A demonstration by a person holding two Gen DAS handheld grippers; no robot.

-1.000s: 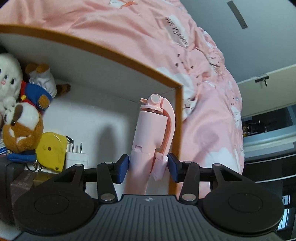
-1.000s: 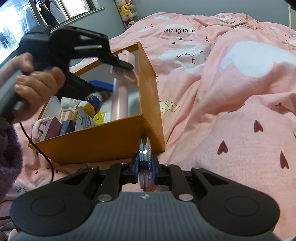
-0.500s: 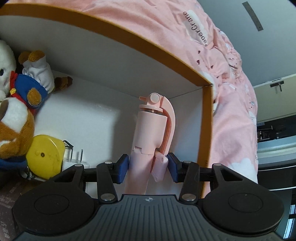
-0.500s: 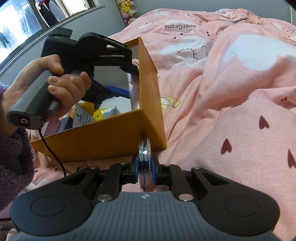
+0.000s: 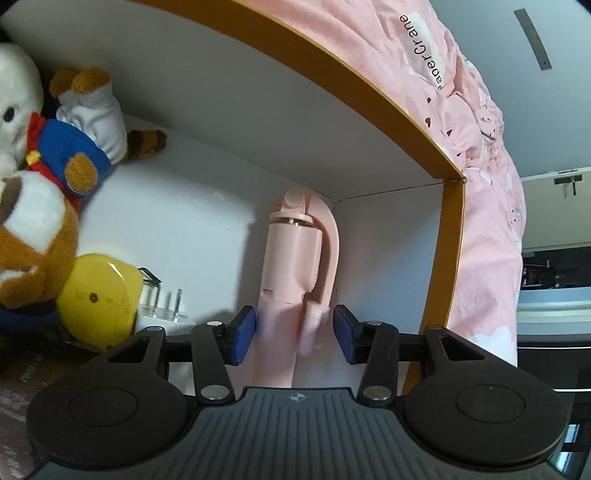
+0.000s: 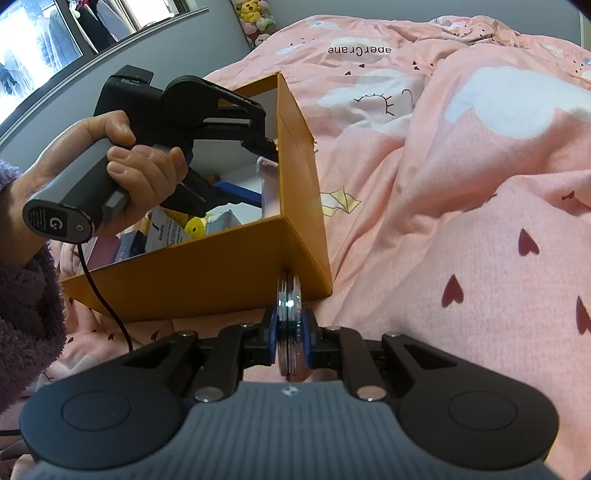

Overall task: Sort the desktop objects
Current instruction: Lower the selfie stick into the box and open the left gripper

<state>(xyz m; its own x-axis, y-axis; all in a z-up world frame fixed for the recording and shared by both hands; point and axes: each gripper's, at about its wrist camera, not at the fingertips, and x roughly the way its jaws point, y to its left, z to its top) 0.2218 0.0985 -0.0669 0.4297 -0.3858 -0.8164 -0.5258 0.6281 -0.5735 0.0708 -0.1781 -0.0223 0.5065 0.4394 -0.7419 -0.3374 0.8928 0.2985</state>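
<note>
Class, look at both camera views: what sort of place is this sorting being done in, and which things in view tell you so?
Most likely a bedroom. The orange box sits on a bed under a pink quilt, soft toys are piled by the grey wall, and a window runs along it.

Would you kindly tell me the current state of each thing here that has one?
left tongs: open around the pink selfie stick, with a gap at one pad.
right tongs: shut on the silver discs.
pink selfie stick: folded, upright in a corner of the orange box.
orange box: open-topped, on the bedspread.
plush toys: lying inside the orange box.
</note>
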